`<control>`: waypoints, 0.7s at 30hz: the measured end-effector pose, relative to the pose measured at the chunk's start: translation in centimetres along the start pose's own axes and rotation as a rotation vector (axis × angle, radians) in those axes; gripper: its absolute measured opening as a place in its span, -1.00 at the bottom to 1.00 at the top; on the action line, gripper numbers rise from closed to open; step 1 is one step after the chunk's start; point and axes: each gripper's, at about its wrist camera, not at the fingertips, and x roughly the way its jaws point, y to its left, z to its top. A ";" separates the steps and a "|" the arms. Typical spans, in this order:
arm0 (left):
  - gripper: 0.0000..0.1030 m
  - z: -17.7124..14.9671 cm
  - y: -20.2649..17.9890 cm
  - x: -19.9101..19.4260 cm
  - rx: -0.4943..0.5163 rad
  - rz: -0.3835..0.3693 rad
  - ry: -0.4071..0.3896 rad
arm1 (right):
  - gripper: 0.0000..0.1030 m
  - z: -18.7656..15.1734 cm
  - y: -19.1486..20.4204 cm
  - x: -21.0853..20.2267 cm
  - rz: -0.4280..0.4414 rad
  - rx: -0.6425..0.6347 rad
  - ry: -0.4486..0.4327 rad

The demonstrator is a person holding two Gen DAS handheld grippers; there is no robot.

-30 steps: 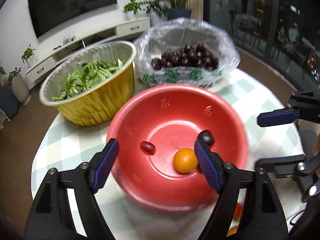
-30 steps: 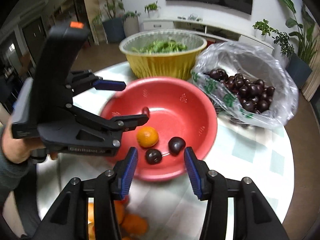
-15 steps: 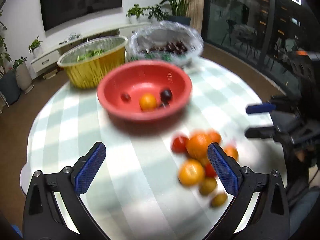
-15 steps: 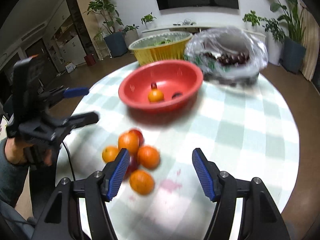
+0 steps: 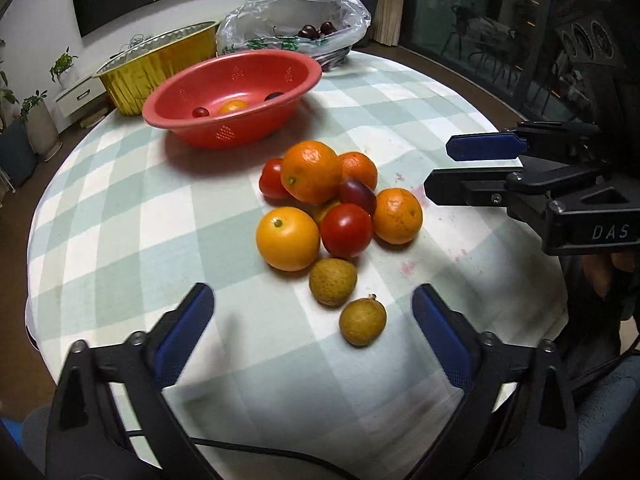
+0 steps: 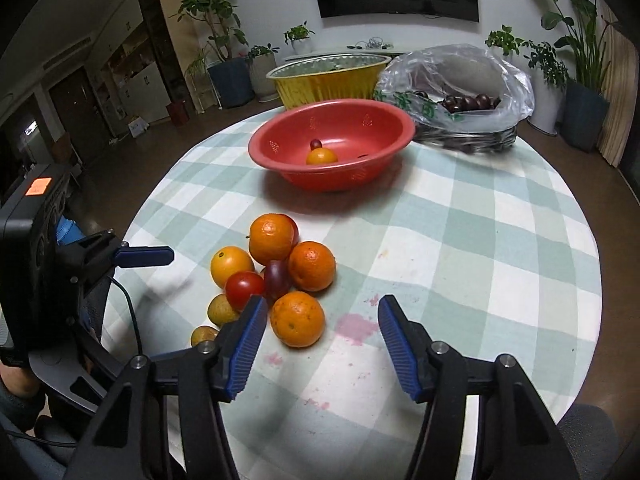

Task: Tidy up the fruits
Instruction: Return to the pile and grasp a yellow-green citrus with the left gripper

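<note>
A pile of loose fruit (image 5: 328, 200) lies mid-table: several oranges, two red tomatoes, a dark plum and two brown longans (image 5: 333, 282). The red bowl (image 5: 224, 136) behind it holds a small orange (image 5: 233, 107) and two dark little fruits. My left gripper (image 5: 311, 295) hovers over the near side of the pile, open, jaws closing; the longans lie between its fingers untouched. My right gripper (image 6: 322, 308) is open and closing too. The nearest orange (image 6: 297, 319) sits beside its left finger, with no contact. Each gripper shows from the side in the other view: right gripper (image 5: 438, 168), left fingers (image 6: 144, 256).
A gold foil bowl (image 6: 328, 80) and a clear plastic bag of dark cherries (image 6: 460, 92) stand behind the red bowl. The round table (image 6: 480, 240) has a green-checked cloth with pink stains (image 6: 354, 326). A black cable (image 5: 280, 450) runs along the near edge.
Both grippers have drawn back from over the red bowl toward the near table edge. The fruit pile now fills the views. The left jaws stand wider than a second ago.
</note>
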 end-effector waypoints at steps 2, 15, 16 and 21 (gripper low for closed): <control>0.48 0.2 -0.1 0.3 -0.003 -0.011 0.012 | 0.18 -0.2 -0.2 0.1 0.004 0.011 0.004; -0.26 -0.3 -1.4 1.3 0.024 -0.028 0.059 | 0.15 -0.9 -0.4 0.6 0.026 0.029 0.020; -0.31 -0.3 -1.5 1.4 0.026 -0.030 0.063 | 0.15 -0.9 -0.4 0.6 0.028 0.027 0.022; -0.37 -0.5 -1.6 1.6 0.032 -0.023 0.059 | 0.15 -1.1 -0.2 1.2 0.037 0.013 0.039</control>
